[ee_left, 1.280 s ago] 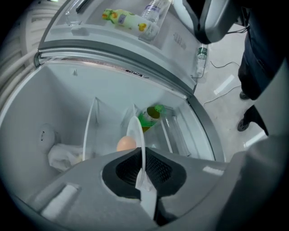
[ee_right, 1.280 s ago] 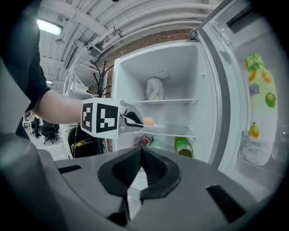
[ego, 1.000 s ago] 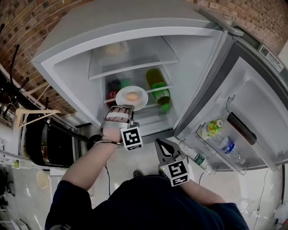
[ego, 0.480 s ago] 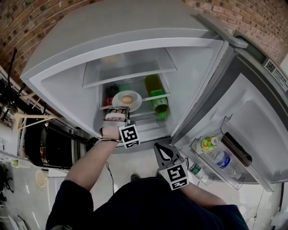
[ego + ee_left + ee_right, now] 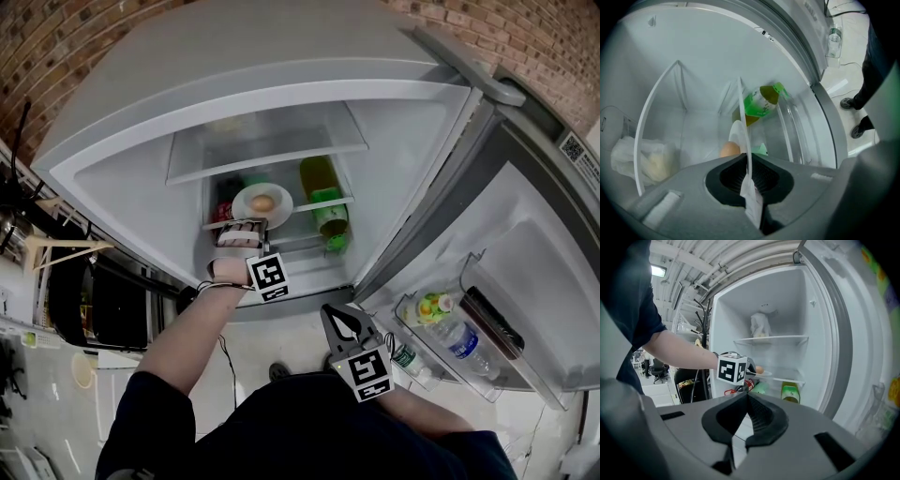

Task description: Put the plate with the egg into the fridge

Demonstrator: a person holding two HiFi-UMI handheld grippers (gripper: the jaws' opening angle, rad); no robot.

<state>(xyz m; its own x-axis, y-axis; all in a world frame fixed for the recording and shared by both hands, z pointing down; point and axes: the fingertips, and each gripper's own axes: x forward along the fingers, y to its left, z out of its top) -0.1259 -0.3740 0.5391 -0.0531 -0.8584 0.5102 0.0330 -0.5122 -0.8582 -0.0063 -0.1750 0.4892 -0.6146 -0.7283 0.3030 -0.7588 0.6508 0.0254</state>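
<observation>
The white plate with a brown egg on it is inside the open fridge, at the level of the lower glass shelf. My left gripper is shut on the plate's near rim. In the left gripper view the plate shows edge-on between the pads of the left gripper, with the egg just beyond. I cannot tell whether the plate rests on the shelf. My right gripper hangs below the fridge opening, shut on nothing; in its own view the right gripper points at the fridge.
A green bottle lies on the lower shelf to the right of the plate, and red items to its left. A white bag sits on the upper shelf. The open door at the right holds bottles.
The left gripper has carried the plate deeper into the fridge and a little lower, toward the shelf with the green bottle. The right gripper has hardly moved.
</observation>
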